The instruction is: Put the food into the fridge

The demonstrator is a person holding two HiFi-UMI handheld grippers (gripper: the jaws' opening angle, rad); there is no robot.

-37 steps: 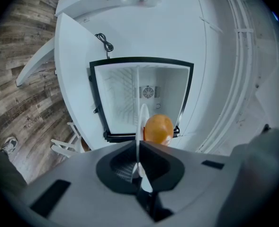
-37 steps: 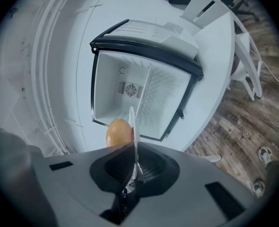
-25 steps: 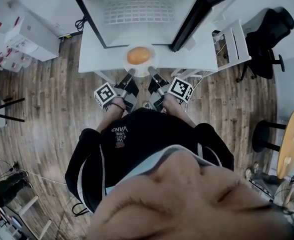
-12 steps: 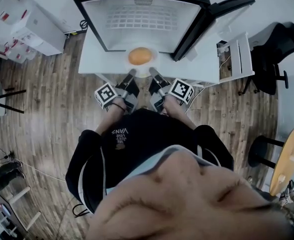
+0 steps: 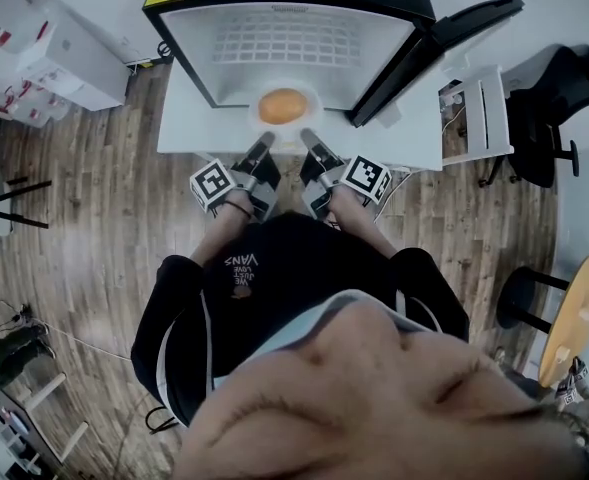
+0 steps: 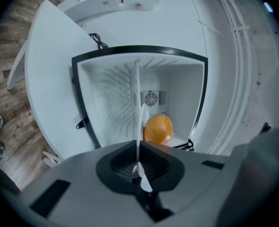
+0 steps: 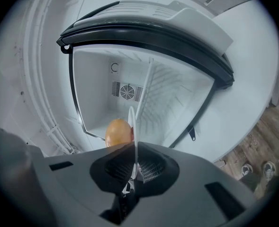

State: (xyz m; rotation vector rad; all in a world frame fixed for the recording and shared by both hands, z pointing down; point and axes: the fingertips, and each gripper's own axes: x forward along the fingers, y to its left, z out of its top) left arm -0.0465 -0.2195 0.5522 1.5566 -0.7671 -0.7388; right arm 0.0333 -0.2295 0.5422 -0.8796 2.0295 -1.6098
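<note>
L hand-held gripper (image 6: 139, 168) & R hand-held gripper (image 7: 133, 170) – each clamped on rim of thin white round plate (image 5: 257, 123), at mouth of open white-lined black fridge (image 5: 294, 40). On plate: smooth orange rounded food item (image 5: 283, 105) – loose, prob. rolls. Plate judged stiff, slick, breakable; best gripped at opposite rims.

Food (image 5: 283, 105): one round, orange-brown, glossy piece, whole, lying in the middle of the plate.
Plate (image 5: 255, 120): white, round, held level; the left gripper (image 5: 262, 140) and right gripper (image 5: 309, 138) each pinch its near rim, one on either side.
Plate's place: at the fridge's open mouth, low at the front edge of its floor; whether it rests there cannot be told.
Fridge (image 5: 196, 56): small, black outside, white inside, door (image 5: 436, 48) swung wide to the right; a wire shelf (image 5: 294, 38) inside.
</note>
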